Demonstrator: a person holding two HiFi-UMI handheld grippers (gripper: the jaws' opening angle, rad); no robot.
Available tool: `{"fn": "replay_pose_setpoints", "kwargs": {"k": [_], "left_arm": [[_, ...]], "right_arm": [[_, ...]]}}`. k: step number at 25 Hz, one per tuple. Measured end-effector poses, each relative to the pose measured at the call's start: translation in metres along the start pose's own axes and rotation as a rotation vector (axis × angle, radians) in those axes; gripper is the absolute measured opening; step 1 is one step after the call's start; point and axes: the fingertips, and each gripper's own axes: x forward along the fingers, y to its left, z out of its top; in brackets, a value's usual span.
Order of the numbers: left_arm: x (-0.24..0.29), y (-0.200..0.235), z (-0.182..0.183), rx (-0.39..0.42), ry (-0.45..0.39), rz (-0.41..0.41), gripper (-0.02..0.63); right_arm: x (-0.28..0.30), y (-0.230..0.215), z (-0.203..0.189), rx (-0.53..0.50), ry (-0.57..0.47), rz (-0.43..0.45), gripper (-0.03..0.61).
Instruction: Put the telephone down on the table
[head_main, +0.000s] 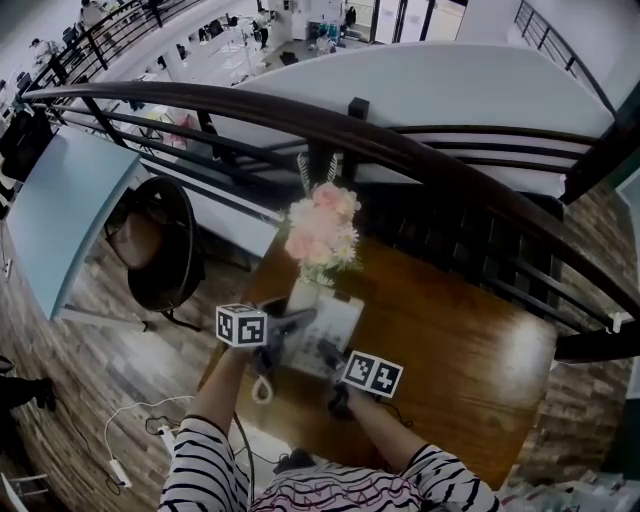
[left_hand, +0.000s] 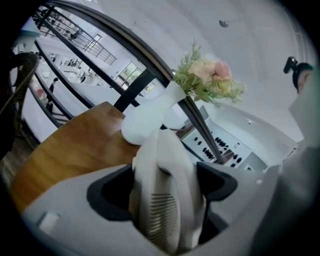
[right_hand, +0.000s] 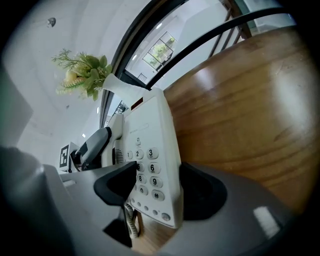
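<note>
A white telephone (head_main: 337, 322) is at the near left of the wooden table (head_main: 450, 350), in front of a flower vase (head_main: 318, 240). My right gripper (right_hand: 157, 182) is shut on the keypad end of its base (right_hand: 150, 150), with a jaw on each side. My left gripper (left_hand: 167, 182) is shut on the white handset (left_hand: 165, 200), which stands end-on between the dark pads. In the head view the left gripper (head_main: 290, 325) and right gripper (head_main: 333, 358) sit close together at the phone. I cannot tell whether the base rests on the wood.
The coiled cord (head_main: 262, 390) hangs over the table's near edge. A white vase (left_hand: 150, 120) of pink flowers (left_hand: 210, 77) stands just behind the phone. A dark railing (head_main: 400, 150) runs along the far side. A chair (head_main: 160, 245) stands on the floor to the left.
</note>
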Motion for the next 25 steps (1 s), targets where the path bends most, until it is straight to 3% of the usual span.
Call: {"fn": "replay_pose_setpoints", "kwargs": {"k": [8, 16, 25], "left_arm": [[0.013, 0.023, -0.003, -0.046, 0.076, 0.01, 0.397], [0.022, 0.039, -0.009, -0.048, 0.089, 0.051, 0.394], [0.019, 0.025, -0.007, -0.025, 0.053, 0.063, 0.394]], "right_arm": [[0.011, -0.004, 0.0, 0.03, 0.022, -0.016, 0.267], [0.01, -0.008, 0.005, 0.035, 0.009, -0.011, 0.255], [0.002, -0.009, 0.002, 0.007, -0.003, 0.014, 0.282]]}}
